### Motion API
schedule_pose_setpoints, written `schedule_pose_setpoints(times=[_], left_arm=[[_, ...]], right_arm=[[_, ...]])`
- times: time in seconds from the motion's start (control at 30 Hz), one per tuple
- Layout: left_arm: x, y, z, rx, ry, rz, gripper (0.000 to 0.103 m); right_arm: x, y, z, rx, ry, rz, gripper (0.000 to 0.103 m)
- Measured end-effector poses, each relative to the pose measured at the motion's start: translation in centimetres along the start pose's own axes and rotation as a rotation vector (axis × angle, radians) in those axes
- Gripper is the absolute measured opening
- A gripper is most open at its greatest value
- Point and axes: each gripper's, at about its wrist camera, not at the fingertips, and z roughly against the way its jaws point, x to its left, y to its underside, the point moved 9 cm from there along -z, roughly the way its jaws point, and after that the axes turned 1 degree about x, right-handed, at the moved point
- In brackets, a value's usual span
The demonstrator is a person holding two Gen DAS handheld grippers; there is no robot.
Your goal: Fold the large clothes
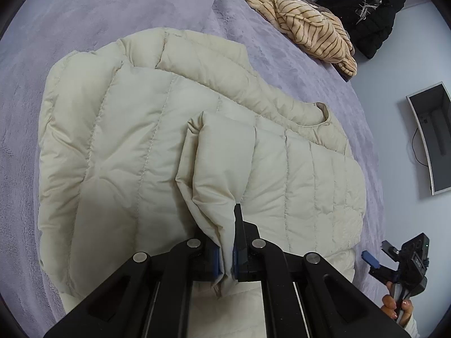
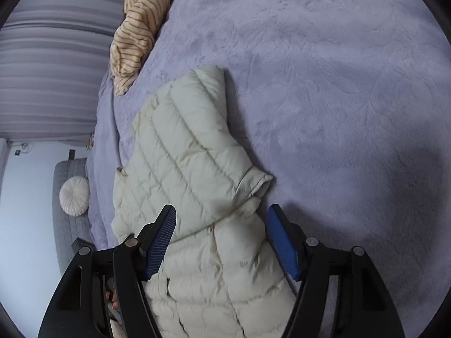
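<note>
Now the left gripper (image 1: 225,262) pinches a fold of the cream jacket (image 1: 118,146), which lies spread on the lilac bedspread (image 1: 84,8). Farther right, the right gripper (image 2: 222,239) stands open over the jacket's sleeve (image 2: 197,146), pads clear of it.

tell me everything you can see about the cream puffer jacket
The cream puffer jacket is a quilted, padded garment in a smooth, slightly shiny fabric, stitched into channels, with a round collarless neckline. It lies spread on the lilac blanket, partly folded over itself. The left gripper is shut on a raised fold of it. In the right wrist view a sleeve with an open cuff lies across the body, and the right gripper is over the jacket, fingers apart.
</note>
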Motion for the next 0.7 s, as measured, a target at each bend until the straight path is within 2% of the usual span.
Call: schedule_pose_setpoints(times=[0.13,0.17,0.2,0.27,0.33,0.43,0.47,0.5,0.57,0.7], left_arm=[[-0.4,0.0,-0.2,0.0,-0.027,-0.024,0.007],[-0.4,-0.1,-0.3,0.0,-0.033,-0.026,0.007],[-0.4,-0.1,-0.3,0.0,-0.037,-0.026,0.007],[-0.4,-0.1,-0.4,0.001,-0.043,-0.022,0.007],[-0.4,-0.1,-0.5,0.0,-0.049,-0.022,0.008],[-0.5,-0.1,-0.8,-0.004,-0.047,-0.018,0.008],[-0.4,-0.1,-0.8,-0.004,-0.044,-0.017,0.008],[-0.5,-0.1,-0.7,-0.005,-0.04,-0.019,0.008],[-0.3,-0.2,-0.2,-0.011,-0.049,-0.023,0.008],[0.7,-0.3,1.6,-0.027,-0.106,-0.021,0.008]], right_arm=[[2.8,-1.3,2.1,-0.066,0.046,0.169,0.07],[3.6,-2.2,1.8,-0.081,0.054,0.197,0.062],[4.3,-3.1,1.2,-0.082,0.062,0.216,0.043],[5.3,-4.5,-0.8,-0.064,0.084,0.253,0.026],[6.5,-5.3,-3.2,-0.036,0.103,0.313,0.024],[6.1,-7.0,-6.5,-0.03,0.237,0.417,0.024],[5.3,-7.5,-7.3,-0.026,0.267,0.417,0.018],[4.3,-7.9,-8.0,-0.016,0.274,0.398,0.012],[2.5,-8.4,-8.4,-0.019,0.273,0.356,0.007],[1.9,-8.2,-8.1,-0.032,0.279,0.371,0.006]])
